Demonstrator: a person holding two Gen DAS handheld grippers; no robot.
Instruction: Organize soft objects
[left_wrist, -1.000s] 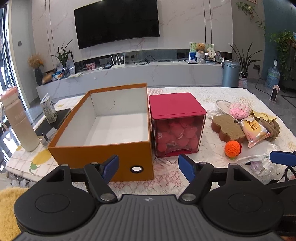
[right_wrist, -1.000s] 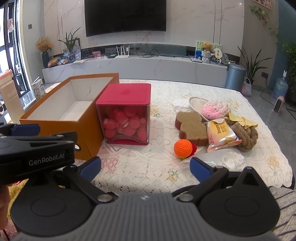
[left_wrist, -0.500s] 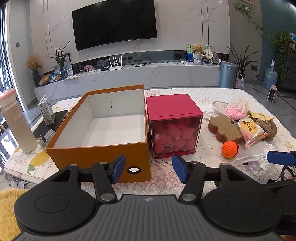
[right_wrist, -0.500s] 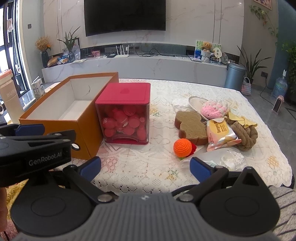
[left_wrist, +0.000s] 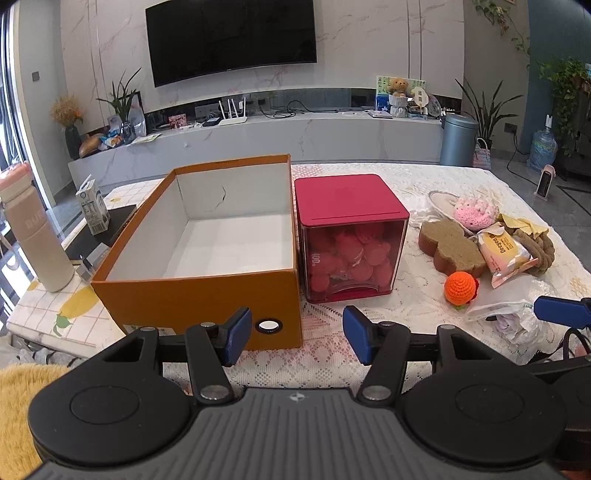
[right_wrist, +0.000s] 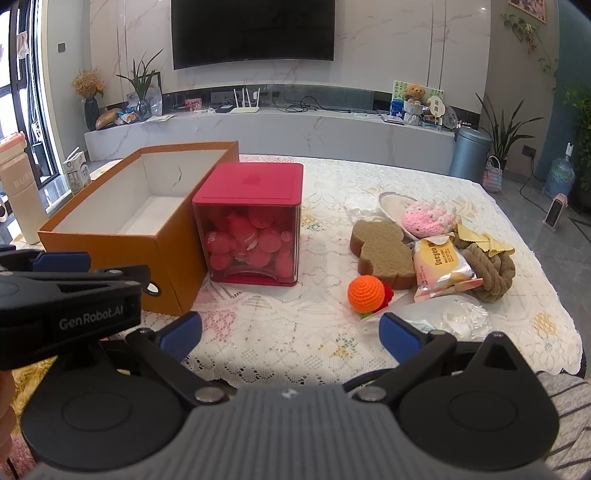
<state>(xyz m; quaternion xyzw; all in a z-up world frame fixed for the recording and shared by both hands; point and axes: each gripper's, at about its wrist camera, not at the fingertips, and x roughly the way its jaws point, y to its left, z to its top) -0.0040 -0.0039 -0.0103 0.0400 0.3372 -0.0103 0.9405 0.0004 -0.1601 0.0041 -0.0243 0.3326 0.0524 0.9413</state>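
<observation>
An orange crochet ball (right_wrist: 365, 293), brown sponge (right_wrist: 384, 254), pink knitted piece (right_wrist: 428, 218), rope knot (right_wrist: 487, 269) and snack packet (right_wrist: 441, 264) cluster right of centre; an open orange box (right_wrist: 110, 236) stands at left.

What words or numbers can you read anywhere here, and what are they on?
"GenRobot.AI": side of the left gripper.
"Deeyeo": snack packet, remaining print too small.
"100": front of red box, seen mirrored from the right.
"BUR": bottle, cut off.
Milk carton: unreadable.

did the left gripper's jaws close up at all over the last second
Yes. In the left wrist view the left gripper has narrowed its jaws, both tips drawing inward against the orange box; they are open, holding nothing.
</observation>
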